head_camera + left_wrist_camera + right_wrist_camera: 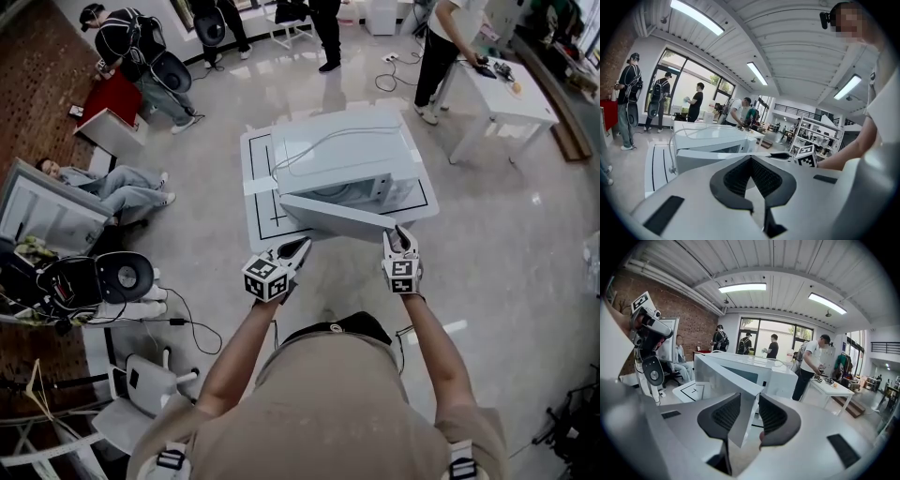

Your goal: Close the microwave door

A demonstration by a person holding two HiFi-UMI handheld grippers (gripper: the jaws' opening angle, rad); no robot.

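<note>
Microwave (347,155) sits on a low white table (258,220), body facing the person, power cord (319,141) looped loose over the top. Door (337,217) is swung well out from the cavity, hinged on the left as the head view shows it, free end pointing at the person's right side. Right gripper (749,398) is at that free end: jaws parted, door's outer edge sitting between them. Left pad looks right against the door face, the other pad shows a gap, so I read it as straddling, not clamping. Makes sense: far from the hinge, a light sideways push there swings the door easily. Left gripper (751,159) is clenched on nothing, jaws fully together, hanging just in front of the door's front face, near the hinge end. Likely parked there out of the swing path, or ready to steady the door. Task not done: door nowhere near latched. Next move probably a push from the right toward the cavity. Risk: the oven skating on the smooth tabletop if the push is too hard.
</note>
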